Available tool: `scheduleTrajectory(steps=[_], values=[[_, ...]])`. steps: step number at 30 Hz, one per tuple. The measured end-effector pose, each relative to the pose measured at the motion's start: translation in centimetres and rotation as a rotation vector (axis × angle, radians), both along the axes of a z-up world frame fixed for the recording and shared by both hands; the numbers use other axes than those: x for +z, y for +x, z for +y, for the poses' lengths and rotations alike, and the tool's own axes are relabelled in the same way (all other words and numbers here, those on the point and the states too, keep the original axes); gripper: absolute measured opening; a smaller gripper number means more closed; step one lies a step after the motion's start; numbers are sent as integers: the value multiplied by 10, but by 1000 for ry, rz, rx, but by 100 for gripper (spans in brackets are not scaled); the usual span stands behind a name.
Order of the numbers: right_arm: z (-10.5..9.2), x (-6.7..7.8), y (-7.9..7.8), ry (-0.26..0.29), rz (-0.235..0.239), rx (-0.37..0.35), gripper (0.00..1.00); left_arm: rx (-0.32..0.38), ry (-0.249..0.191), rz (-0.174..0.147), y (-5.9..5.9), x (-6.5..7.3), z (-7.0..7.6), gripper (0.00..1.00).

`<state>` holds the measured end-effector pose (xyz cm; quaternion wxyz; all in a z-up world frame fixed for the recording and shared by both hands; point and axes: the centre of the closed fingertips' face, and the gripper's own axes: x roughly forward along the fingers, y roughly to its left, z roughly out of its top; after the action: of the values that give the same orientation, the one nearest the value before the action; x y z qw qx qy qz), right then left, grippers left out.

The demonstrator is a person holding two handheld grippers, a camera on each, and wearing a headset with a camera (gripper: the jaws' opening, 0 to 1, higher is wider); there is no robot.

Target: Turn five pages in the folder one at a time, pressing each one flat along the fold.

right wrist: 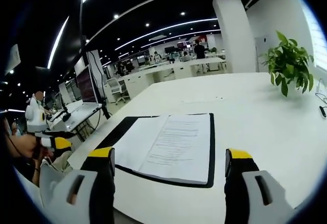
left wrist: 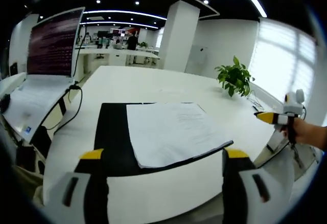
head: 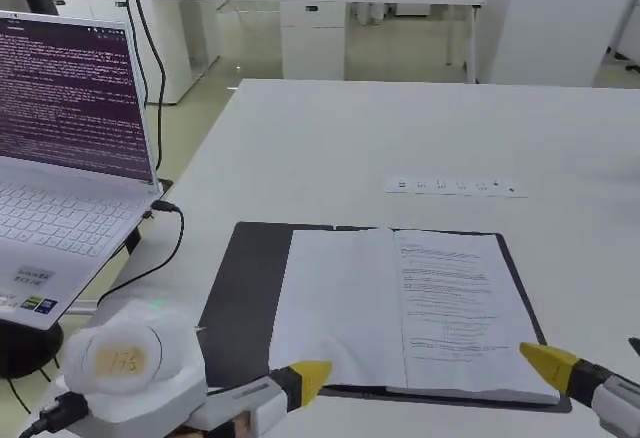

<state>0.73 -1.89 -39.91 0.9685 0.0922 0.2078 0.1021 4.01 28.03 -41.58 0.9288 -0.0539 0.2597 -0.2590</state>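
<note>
A black folder (head: pixel 240 293) lies open on the white table, with a blank white page (head: pixel 335 303) on its left half and a printed page (head: pixel 455 303) on its right. The same folder (left wrist: pixel 115 137) (right wrist: pixel 153 147) lies ahead of each gripper's jaws. My left gripper (left wrist: pixel 163 155) is open, short of the folder's near edge, with nothing between its yellow-tipped jaws. My right gripper (right wrist: pixel 168 153) is open too, off the folder's near right corner. In the head view one yellow fingertip (head: pixel 310 376) shows at the folder's near edge and another fingertip (head: pixel 550 363) by the right corner.
An open laptop (head: pixel 60 158) with a lit screen stands to the left, and its cable (head: pixel 165 248) trails toward the folder. A white power strip (head: pixel 455 187) lies beyond the folder. A potted plant (right wrist: pixel 288 63) stands at the table's far right.
</note>
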Motion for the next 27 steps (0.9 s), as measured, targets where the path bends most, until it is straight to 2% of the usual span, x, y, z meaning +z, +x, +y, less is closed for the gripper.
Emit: scheduleTrajectory(steps=[2, 6, 8, 14, 18, 27], values=[[-2, 0, -1, -18, -5, 4, 91, -12, 21, -5, -4, -2, 2, 99], [-3, 3, -3, -52, -23, 19, 99, -12, 45, -15, -6, 0, 6, 99], [-2, 3, -4, -58, -22, 28, 100, -12, 51, -23, -7, 3, 7, 99], [0, 10, -9, -74, -35, 38, 100, 1, 43, -32, -11, 11, 11, 99], [0, 10, -10, -76, -37, 41, 100, -6, 55, -45, -13, 13, 11, 99], [4, 5, -15, -49, -24, 34, 100, -9, 59, -30, -15, 9, 11, 99]])
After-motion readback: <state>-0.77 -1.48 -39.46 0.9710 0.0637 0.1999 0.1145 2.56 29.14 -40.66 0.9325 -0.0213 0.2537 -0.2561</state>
